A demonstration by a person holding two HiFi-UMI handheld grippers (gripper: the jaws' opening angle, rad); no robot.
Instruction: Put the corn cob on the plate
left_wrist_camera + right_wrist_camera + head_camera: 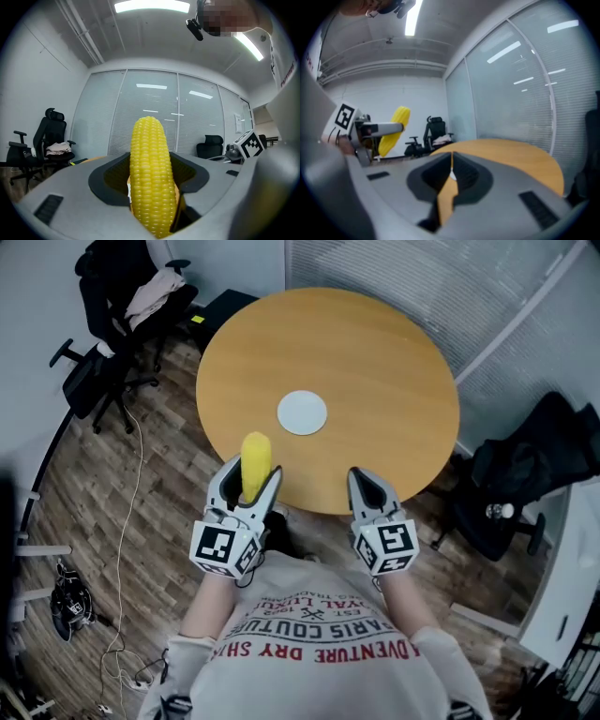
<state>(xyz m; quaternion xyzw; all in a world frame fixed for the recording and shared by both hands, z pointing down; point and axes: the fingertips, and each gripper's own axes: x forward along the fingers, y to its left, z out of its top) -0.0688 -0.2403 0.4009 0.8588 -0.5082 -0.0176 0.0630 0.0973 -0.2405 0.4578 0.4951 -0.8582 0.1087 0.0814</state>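
Lower left of the head view: left gripper [251, 476], jaws clamped on a yellow corn cob [256, 461], tip pointing toward the frame's top, over the near edge of a round wooden table [375, 352]. Centre of the left gripper view: same corn cob [150, 178], upright between both jaws. Centre of the head view: white plate [302, 412] on the table, apart from the cob. Lower right of centre: right gripper [367, 486], jaws drawn together to a thin slit, empty. Upper left: black office chair [112, 357] with clothing [155, 292] draped over it.
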